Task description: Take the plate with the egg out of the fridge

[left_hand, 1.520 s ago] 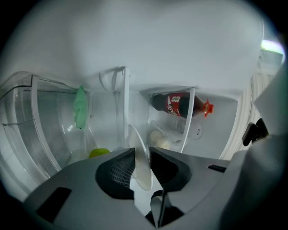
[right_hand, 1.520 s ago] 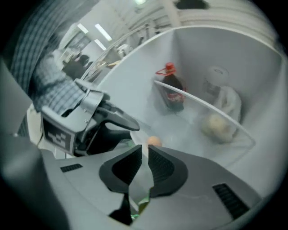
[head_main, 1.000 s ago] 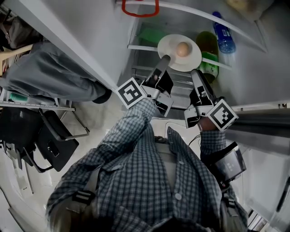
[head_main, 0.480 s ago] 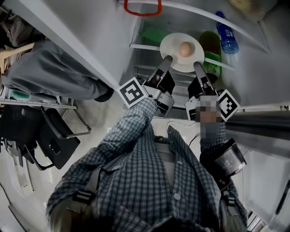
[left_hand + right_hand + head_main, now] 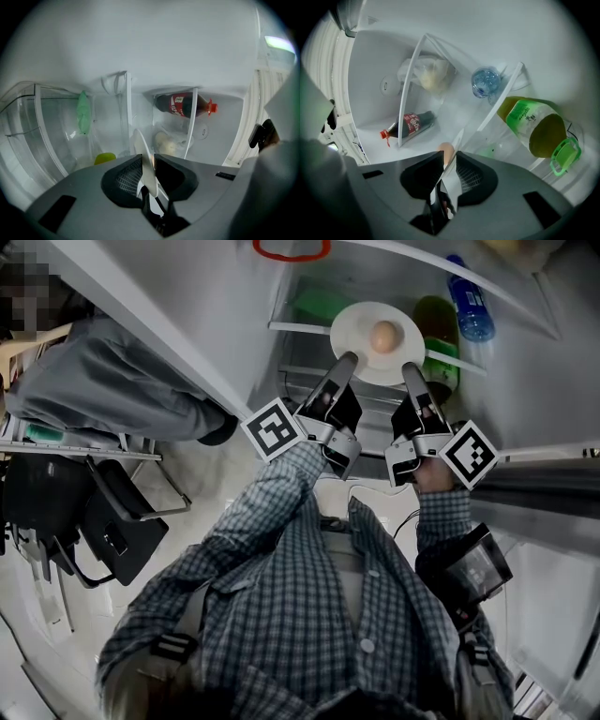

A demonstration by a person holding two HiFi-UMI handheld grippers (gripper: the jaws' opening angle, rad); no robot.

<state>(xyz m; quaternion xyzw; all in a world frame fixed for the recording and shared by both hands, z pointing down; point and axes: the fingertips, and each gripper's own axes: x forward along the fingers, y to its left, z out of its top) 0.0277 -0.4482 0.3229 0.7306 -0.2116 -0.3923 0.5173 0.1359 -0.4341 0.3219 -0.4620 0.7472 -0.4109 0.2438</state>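
"Where's the white round plate?"

"On the glass fridge shelf, with the tan egg on top. The left gripper and right gripper have just been closing, each onto the near rim."

"Why both?"

"Probably to keep it level so the egg won't roll. Both seem clamped, though the left's view is dim."

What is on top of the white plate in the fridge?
One brown egg lies near the middle of the plate. Whatever is beneath the plate is covered by it, as is the egg's underside.
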